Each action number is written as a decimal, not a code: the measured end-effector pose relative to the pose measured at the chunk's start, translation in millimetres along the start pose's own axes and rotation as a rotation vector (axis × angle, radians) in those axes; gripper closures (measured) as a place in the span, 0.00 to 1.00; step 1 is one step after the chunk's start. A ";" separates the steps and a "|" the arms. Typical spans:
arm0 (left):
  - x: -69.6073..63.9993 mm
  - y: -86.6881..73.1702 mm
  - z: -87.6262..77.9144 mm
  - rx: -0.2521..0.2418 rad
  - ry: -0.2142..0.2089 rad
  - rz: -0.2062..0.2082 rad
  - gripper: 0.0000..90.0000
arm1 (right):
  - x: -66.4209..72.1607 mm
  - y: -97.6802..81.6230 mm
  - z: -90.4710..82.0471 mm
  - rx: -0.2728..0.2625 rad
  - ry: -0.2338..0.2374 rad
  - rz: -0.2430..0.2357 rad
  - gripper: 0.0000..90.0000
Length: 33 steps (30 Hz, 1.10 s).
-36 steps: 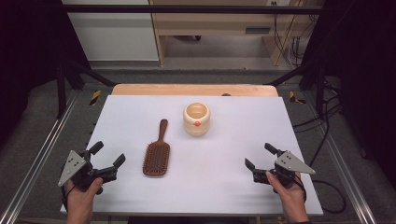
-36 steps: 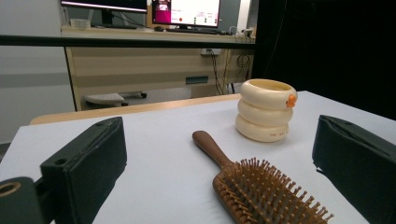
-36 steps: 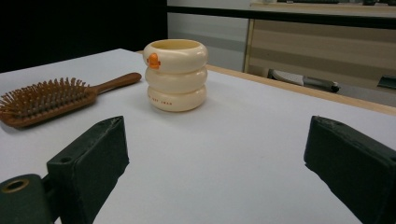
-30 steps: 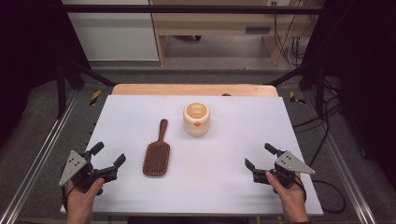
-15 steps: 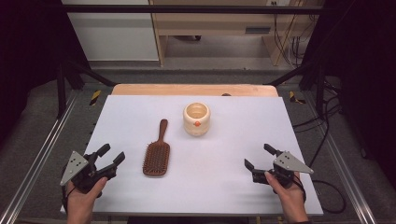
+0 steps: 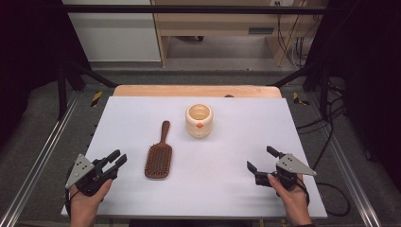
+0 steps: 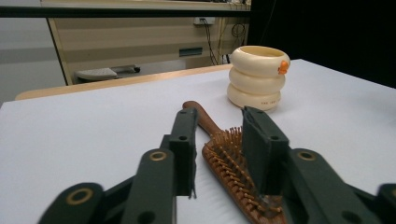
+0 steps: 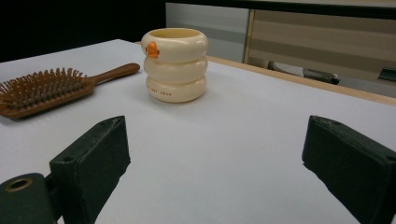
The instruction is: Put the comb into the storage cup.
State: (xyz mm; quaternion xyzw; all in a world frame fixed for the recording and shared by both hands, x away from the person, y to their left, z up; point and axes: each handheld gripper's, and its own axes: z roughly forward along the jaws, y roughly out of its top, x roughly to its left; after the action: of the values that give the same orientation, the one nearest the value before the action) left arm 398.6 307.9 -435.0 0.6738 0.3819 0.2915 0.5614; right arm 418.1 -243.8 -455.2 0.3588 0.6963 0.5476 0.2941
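Looking down from the high view, we find the wooden hairbrush (image 6: pixel 159 154) lying bristles-up on the white table (image 6: pixel 236 198), handle toward 12 o'clock. The cream ringed cup (image 6: pixel 199 120) stands near it at 1 o'clock, apart. Our left gripper (image 6: pixel 118 160) rests at the brush's 9 o'clock; its jaws have just been closing and stand narrow, with nothing gripped. Our right gripper (image 6: pixel 261 159) sits at 3 o'clock, well apart, jaws wide and empty.

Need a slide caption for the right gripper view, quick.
Right tool open and empty above the white table, facing a cream ringed duck cup and wooden hairbrush.
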 end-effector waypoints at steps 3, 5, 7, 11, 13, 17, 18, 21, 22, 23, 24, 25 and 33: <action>-2.0 -0.1 0.6 0.012 -0.016 0.001 0.81 | 0.3 -0.1 0.0 0.001 0.000 0.001 0.08; -3.6 0.1 1.4 0.018 -0.031 0.002 0.84 | 0.3 -0.4 0.2 0.003 0.000 0.001 0.09; -5.1 0.2 2.3 0.028 -0.049 0.003 0.88 | 0.3 -0.7 0.8 0.006 -0.001 0.001 0.09; -8.8 0.1 5.6 0.050 -0.080 0.002 0.98 | 0.5 -0.9 1.2 0.007 0.000 0.002 0.09; -11.7 0.2 8.6 0.062 -0.093 0.003 1.00 | 0.5 -0.9 1.5 0.009 0.002 0.001 0.09; -19.4 -0.9 15.3 0.101 -0.120 0.019 1.00 | 0.5 -0.2 1.0 0.003 0.001 0.004 0.09; -20.7 -1.0 16.2 0.116 -0.122 0.027 1.00 | 0.5 0.0 1.0 0.002 0.003 0.001 0.09; -23.7 -2.7 20.1 0.156 -0.113 0.044 1.00 | 1.3 0.5 1.0 0.000 0.008 -0.001 0.09; -23.1 -3.6 20.8 0.166 -0.109 0.043 1.00 | 1.5 0.6 1.2 0.001 0.011 -0.001 0.09; -22.1 -4.5 21.4 0.176 -0.103 0.038 1.00 | 1.7 0.5 1.5 0.003 0.011 -0.002 0.09; -20.8 -5.7 22.2 0.190 -0.093 0.035 1.00 | 1.7 0.3 1.8 0.005 0.013 -0.003 0.09; -19.0 -7.8 23.5 0.206 -0.091 0.028 1.00 | 1.7 0.2 2.1 0.007 0.013 -0.003 0.09; -18.2 -17.0 32.1 0.322 -0.098 0.050 1.00 | 2.3 0.1 2.3 0.009 0.014 -0.004 0.09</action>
State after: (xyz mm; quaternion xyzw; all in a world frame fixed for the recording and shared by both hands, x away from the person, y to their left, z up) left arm 412.0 276.8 -457.4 0.7776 0.3791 0.2072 0.4568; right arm 418.6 -240.6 -455.6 0.3550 0.7014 0.5465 0.2887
